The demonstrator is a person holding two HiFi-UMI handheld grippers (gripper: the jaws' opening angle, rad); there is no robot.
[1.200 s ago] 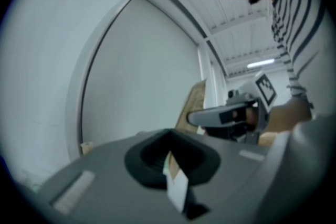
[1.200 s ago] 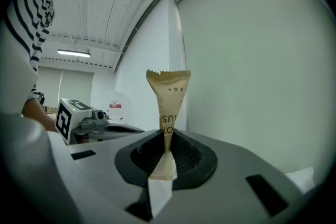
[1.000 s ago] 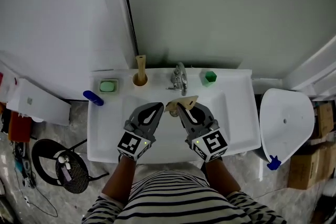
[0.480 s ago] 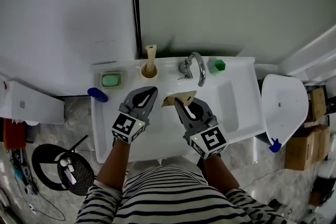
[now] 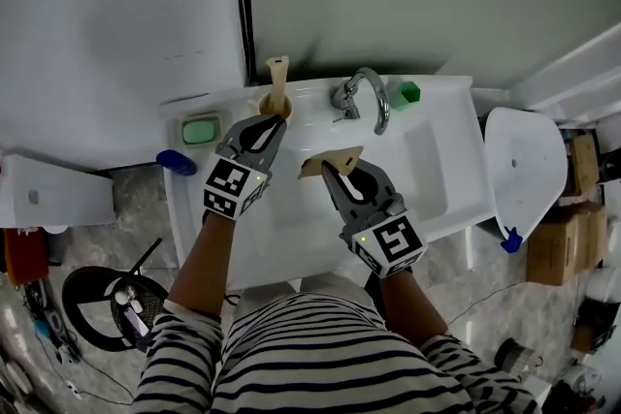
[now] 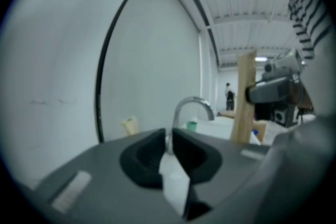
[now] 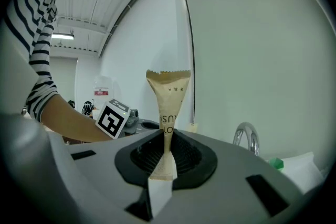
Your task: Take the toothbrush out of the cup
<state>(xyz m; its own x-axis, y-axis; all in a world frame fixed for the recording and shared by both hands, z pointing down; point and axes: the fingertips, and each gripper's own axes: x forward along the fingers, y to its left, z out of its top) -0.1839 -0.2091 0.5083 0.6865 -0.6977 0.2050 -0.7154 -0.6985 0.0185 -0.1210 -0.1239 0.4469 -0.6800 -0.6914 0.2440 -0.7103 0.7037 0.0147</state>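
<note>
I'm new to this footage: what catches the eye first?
A tan paper sleeve is pinched in the right hand-held gripper over the white sink. At the sink's back left, a wooden toothbrush stands in a cup, left of the faucet.

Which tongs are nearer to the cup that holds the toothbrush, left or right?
Left. The left tongs reach almost to the cup; their jaws have just been opening, nothing between them. The right tongs, holding a paper packet, are over the basin, farther away.
</note>
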